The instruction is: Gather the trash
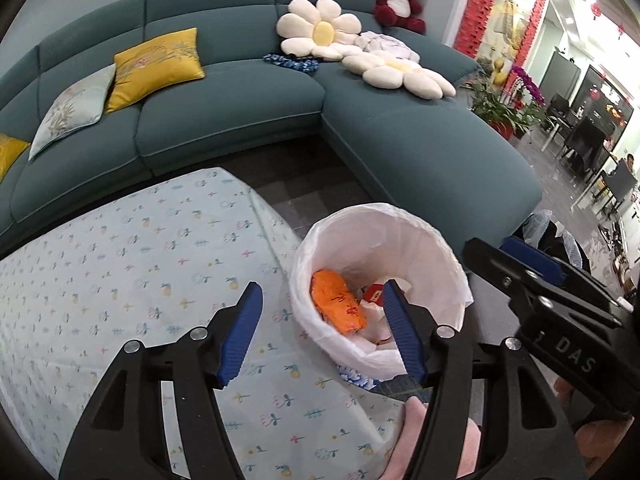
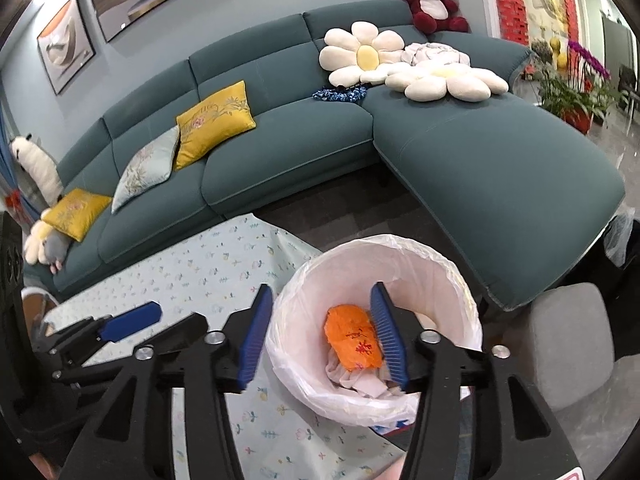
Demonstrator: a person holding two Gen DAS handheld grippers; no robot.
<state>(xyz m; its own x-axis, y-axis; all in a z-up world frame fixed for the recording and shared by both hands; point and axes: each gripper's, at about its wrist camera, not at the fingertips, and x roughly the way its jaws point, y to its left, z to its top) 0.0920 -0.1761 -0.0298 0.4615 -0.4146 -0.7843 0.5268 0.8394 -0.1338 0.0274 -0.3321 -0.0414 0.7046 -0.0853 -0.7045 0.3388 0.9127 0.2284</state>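
A round bin lined with a white bag (image 1: 420, 232) (image 2: 404, 256) stands by the table corner. Inside lie an orange wrapper (image 1: 340, 304) (image 2: 352, 340) and white paper scraps (image 2: 368, 386). My left gripper (image 1: 324, 324) stands open over the table edge and the bin's rim, nothing between its blue pads. My right gripper (image 2: 320, 332) is open above the bin's left rim, also with nothing in it; in the left wrist view it shows at the right (image 1: 532, 268). The left gripper's blue pad shows at the left of the right wrist view (image 2: 132, 324).
A table with a floral cloth (image 1: 132, 264) (image 2: 208, 268) lies left of the bin. A teal corner sofa (image 1: 248, 92) (image 2: 480, 148) with cushions and plush toys curves behind. A grey stool (image 2: 568, 344) stands right of the bin. Potted plants (image 1: 500, 108) stand far right.
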